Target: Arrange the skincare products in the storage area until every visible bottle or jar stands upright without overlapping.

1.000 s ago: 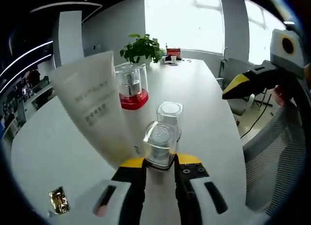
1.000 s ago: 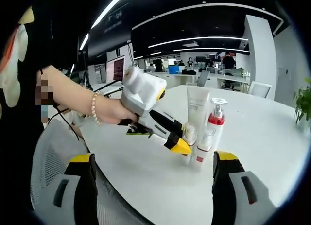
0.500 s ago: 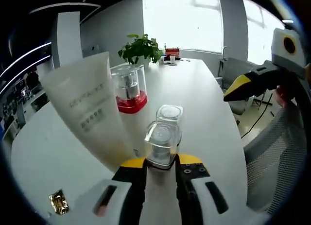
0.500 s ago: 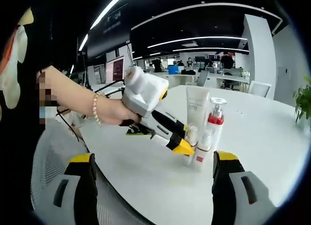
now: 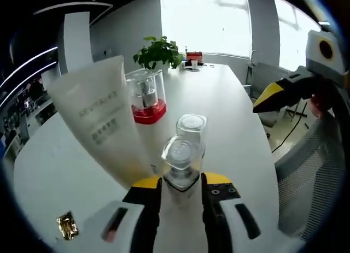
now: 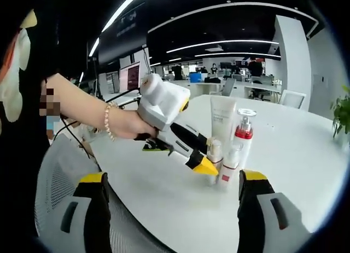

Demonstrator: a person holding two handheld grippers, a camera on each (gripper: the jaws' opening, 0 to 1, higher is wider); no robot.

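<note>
In the left gripper view, the left gripper [image 5: 182, 183] sits low over a white table [image 5: 235, 133], its yellow-tipped jaws drawn in narrow around a small clear-capped bottle [image 5: 181, 161], which stands upright between them. Just behind that one, touching or nearly so, stands a second small bottle [image 5: 191, 126] with a clear cap. To the left leans a tall white tube [image 5: 104, 122], tilted in this view, with grey lettering on its face, and beyond it a pump bottle [image 5: 146, 95] with a clear hood and a red band stands upright. A small gold-coloured object [image 5: 66, 225] lies on the table near the lower left. A potted plant [image 5: 158, 53] stands at the far end of the table before bright windows, and the other gripper [image 5: 295, 83] reaches in from the right above a mesh chair [image 5: 306, 182]. In the right gripper view, the right gripper [image 6: 169, 209] hangs above the table edge with its jaws spread wide and nothing between them. Ahead, a hand [image 6: 128, 124] wearing a bead bracelet [image 6: 105, 122] holds the left gripper, whose yellow tips meet the small bottles at the front of the cluster. The white tube stands behind them, with the red-banded pump bottle at its right, all four close together near the middle of the table.
</note>
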